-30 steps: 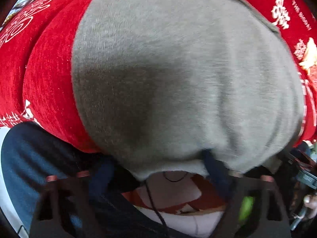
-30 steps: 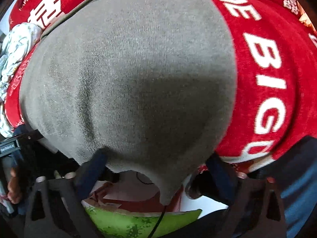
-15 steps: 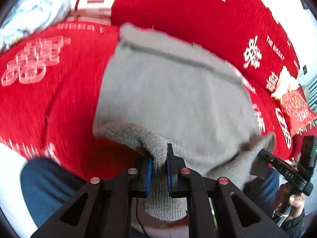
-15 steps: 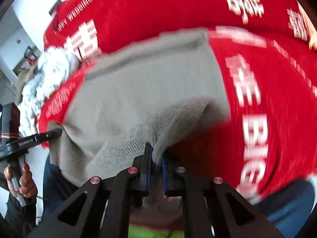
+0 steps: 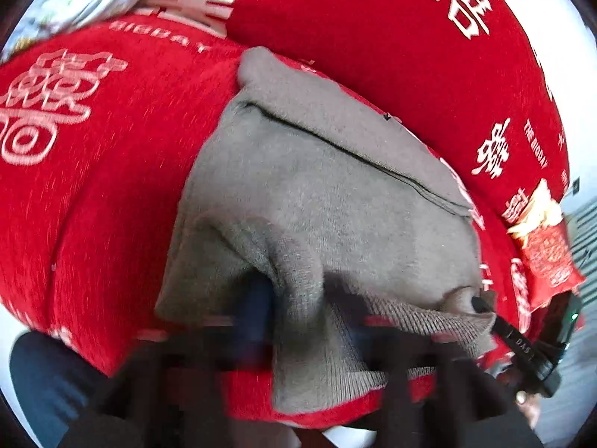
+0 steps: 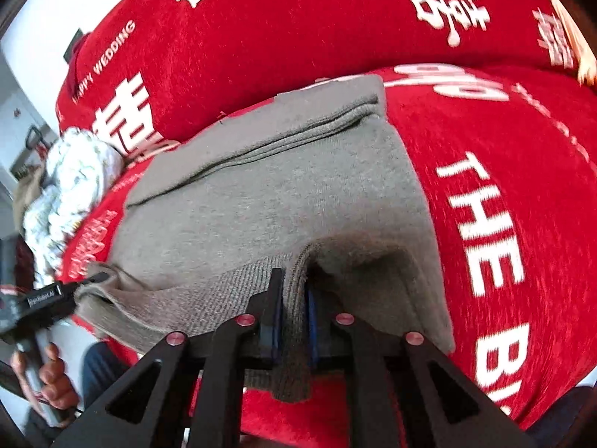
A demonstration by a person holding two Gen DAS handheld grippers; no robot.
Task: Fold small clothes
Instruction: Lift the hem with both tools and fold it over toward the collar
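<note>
A grey knit garment (image 5: 335, 205) lies folded on the red sofa cover (image 5: 93, 186), its ribbed hem pulled toward me. My left gripper (image 5: 306, 313) is blurred. Its jaws are opening, standing apart on either side of a hanging fold of the hem. My right gripper (image 6: 293, 298) has its blue pads pinching the grey garment (image 6: 280, 194) at a ridge of the hem, and these jaws are just starting to open. Each view shows the other gripper's tip at the hem's far corner: the right gripper (image 5: 485, 304), the left gripper (image 6: 89, 280).
The red cover (image 6: 503, 186) with white lettering drapes the seat and the backrest. A white patterned cloth heap (image 6: 71, 186) lies at the left end. A red snack packet (image 5: 548, 257) sits to the right. The person's blue trouser leg (image 5: 37, 392) and hand (image 6: 48, 380) are near the seat's front edge.
Both grippers closed on the hem and drew back and up from the garment. The left jaws have now spread apart; the right ones still pinch the hem.
</note>
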